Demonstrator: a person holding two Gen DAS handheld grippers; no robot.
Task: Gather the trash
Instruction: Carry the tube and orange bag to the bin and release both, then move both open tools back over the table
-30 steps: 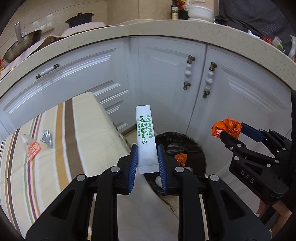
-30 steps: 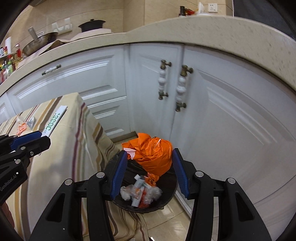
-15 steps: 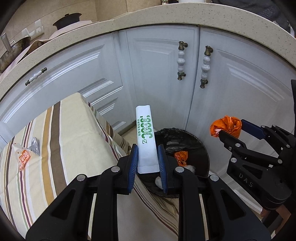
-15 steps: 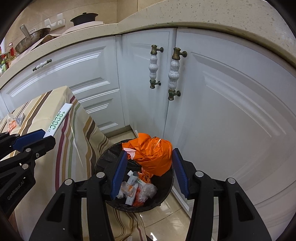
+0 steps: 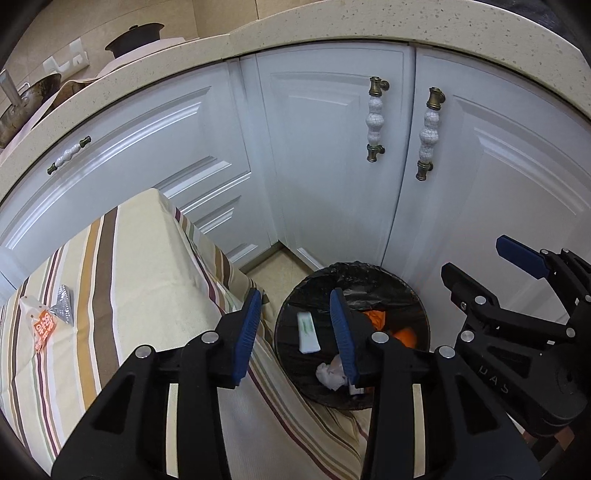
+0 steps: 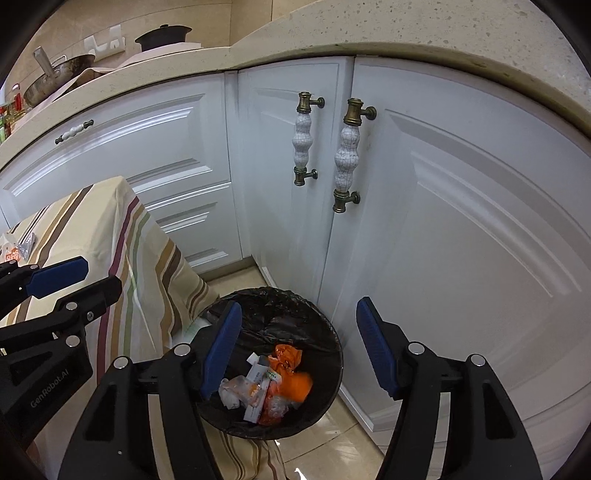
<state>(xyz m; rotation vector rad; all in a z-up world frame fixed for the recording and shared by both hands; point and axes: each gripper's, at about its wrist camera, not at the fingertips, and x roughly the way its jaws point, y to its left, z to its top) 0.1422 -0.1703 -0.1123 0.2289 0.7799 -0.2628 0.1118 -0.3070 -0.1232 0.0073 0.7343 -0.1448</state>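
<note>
A black-lined trash bin stands on the floor by the white cabinets. My left gripper is open and empty above the bin. A white wrapper with green print is falling into the bin below it. My right gripper is open and empty over the bin; it also shows in the left wrist view. An orange wrapper lies in the bin among other trash. An orange-and-white packet and a silver foil piece lie on the striped tablecloth.
White cabinet doors with ceramic handles stand close behind the bin. The cloth-covered table edge hangs beside the bin on the left. The countertop above carries a pot and a pan.
Both grippers have opened. The white wrapper has dropped out of the left gripper and the orange wrapper out of the right one, into the bin. Both grippers moved lower and closer to the bin.
</note>
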